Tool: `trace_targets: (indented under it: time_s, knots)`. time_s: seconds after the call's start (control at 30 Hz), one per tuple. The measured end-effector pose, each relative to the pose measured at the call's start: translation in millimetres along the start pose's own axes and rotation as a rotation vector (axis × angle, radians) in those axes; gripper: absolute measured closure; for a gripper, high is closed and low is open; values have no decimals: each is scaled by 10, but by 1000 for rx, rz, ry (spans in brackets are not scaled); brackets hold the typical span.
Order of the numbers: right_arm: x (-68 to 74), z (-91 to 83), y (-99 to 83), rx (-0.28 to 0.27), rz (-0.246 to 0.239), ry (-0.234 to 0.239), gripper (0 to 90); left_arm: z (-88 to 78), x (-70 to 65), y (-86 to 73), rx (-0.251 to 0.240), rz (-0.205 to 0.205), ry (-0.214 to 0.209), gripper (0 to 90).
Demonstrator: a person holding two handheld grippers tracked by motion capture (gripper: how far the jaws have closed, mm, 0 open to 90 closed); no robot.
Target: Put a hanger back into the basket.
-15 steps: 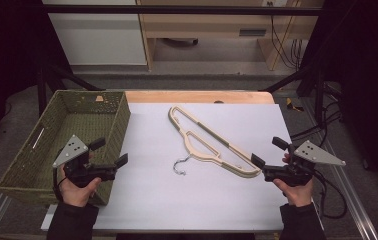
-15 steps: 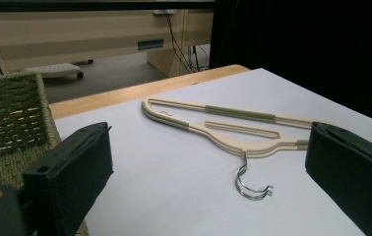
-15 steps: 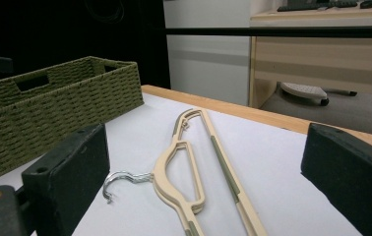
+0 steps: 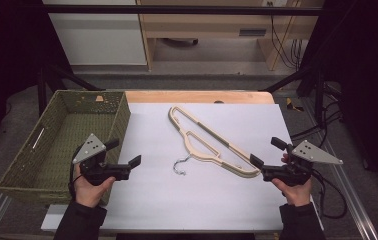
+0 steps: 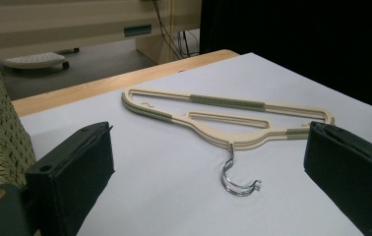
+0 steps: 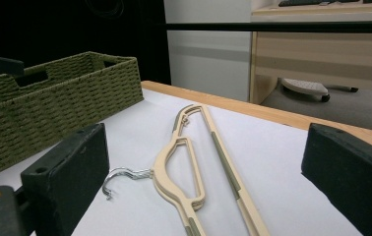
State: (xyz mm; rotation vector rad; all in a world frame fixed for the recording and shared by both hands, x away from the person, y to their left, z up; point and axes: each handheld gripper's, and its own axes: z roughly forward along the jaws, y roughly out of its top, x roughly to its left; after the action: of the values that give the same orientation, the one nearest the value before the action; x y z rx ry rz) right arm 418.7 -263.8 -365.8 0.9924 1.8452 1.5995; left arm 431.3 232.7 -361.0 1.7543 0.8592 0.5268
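A cream plastic hanger (image 4: 209,142) with green grip strips and a metal hook (image 4: 181,166) lies diagonally on the white tabletop (image 4: 177,200). Its edge looks layered, as if more than one hanger is stacked. My left gripper (image 4: 123,152) hovers left of the hook, beside the basket, jaws open and empty. My right gripper (image 4: 267,152) sits just off the hanger's near-right end, also open and empty. The left gripper view has the hanger (image 5: 226,102) and hook (image 5: 238,182) ahead of its gripper (image 5: 206,147). The right gripper view has the hanger (image 6: 218,147) ahead of its gripper (image 6: 206,147).
A green woven basket (image 4: 27,165) stands on the table's left side, seemingly empty; it also appears as the basket (image 5: 2,128) and the basket (image 6: 66,98). A wooden strip (image 4: 197,96) runs along the far table edge. Cables (image 4: 327,190) hang off the right side.
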Motion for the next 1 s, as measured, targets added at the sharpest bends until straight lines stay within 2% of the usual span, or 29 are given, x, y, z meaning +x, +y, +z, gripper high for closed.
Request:
trace_targets:
  time_s: [0.4,0.5,0.63,0.77,1.0]
  knots:
    - [9,24,-5,8,5,1,45,263,-152,37,46,7,-34,56]
    - [7,29,-14,18,-7,2,47,390,-230,40,77,28,-47,56]
    - [15,46,-18,24,-2,6,46,472,-283,50,93,42,-57,56]
    - [18,63,-24,29,-1,3,45,592,-332,94,98,39,-90,59]
    - [20,57,-20,26,6,7,44,806,-420,145,122,55,-99,66]
